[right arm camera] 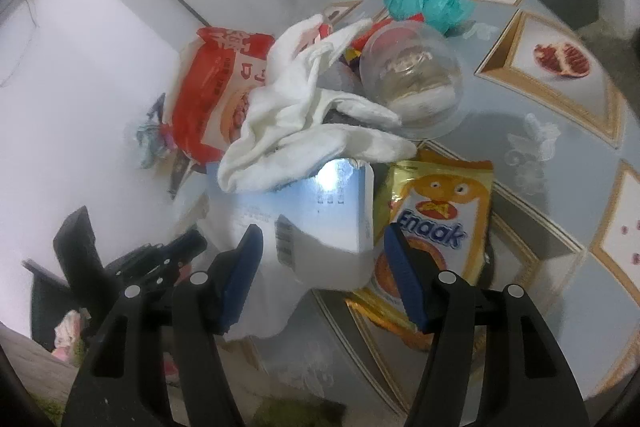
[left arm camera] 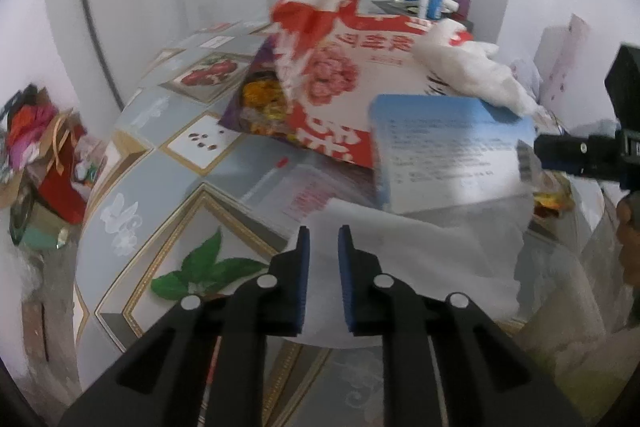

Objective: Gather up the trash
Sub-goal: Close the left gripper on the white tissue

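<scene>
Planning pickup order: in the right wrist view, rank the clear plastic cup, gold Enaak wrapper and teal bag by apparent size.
1. Gold Enaak wrapper, though nearest the camera.
2. Clear plastic cup.
3. Teal bag, farthest away, so possibly understated.

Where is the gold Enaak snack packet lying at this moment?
In the right wrist view the Enaak packet lies flat on the patterned tablecloth, just right of the blue-and-white box and below the clear plastic bowl.

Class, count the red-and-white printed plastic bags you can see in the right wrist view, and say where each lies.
1. The red-and-white bag lies at the far left of the trash pile, partly under the white cloth. More could be hidden beneath the pile.
</scene>
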Tool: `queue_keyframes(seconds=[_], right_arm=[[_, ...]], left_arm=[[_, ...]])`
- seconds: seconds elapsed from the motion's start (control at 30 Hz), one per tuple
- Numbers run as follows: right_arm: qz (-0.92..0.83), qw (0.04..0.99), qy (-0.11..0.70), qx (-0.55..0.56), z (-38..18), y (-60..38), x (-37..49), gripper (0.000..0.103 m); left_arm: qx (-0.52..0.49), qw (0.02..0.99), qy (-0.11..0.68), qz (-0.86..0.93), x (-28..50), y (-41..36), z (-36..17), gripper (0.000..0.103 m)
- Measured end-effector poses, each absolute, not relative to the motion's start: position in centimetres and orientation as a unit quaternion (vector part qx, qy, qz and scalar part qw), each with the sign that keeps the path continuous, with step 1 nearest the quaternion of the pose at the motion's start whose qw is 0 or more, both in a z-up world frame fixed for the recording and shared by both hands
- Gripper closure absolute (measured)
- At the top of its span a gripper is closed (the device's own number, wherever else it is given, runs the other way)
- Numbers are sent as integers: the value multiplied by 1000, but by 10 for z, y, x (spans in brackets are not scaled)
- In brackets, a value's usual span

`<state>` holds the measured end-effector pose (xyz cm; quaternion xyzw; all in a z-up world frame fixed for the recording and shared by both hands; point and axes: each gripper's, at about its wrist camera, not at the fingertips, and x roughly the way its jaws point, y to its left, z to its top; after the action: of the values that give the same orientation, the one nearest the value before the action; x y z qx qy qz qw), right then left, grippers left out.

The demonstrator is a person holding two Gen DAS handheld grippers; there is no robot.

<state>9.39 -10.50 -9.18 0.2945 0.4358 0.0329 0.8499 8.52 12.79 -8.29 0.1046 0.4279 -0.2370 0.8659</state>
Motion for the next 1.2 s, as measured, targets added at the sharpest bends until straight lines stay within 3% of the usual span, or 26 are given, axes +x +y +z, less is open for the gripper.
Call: queue_keyframes(seconds=[0.37, 0.43, 0.5, 0.57, 0.7, 0.8, 0.9, 1.07, 1.2], right_arm=[[47, 840, 425, 335, -94, -119, 86, 57], [40, 842, 423, 333, -91, -123, 79, 57], [30, 844, 422, 330, -88, -125, 74, 56], [22, 847, 421, 323, -89, -124, 74, 56], [6, 859, 419, 294, -80, -120, 65, 54], [-5, 870, 414, 268, -71, -117, 57, 49], [-22, 878, 407, 250, -68, -116, 52, 38], [-45, 885, 390, 249, -68, -120, 41, 7], [-84, 874, 414, 239, -84, -125, 40, 7]], left_arm=[[85, 858, 452, -228, 91, 133, -84, 90], [71, 855, 459, -231, 91, 135, -83, 80], [62, 855, 461, -229, 91, 136, -85, 41], [64, 862, 453, -216, 88, 138, -88, 25], [83, 848, 473, -225, 89, 133, -99, 8], [90, 847, 473, -223, 89, 132, -104, 5], [89, 846, 470, -234, 90, 132, -104, 5], [85, 835, 481, -251, 93, 135, -103, 5], [76, 833, 484, -257, 97, 138, -102, 5]])
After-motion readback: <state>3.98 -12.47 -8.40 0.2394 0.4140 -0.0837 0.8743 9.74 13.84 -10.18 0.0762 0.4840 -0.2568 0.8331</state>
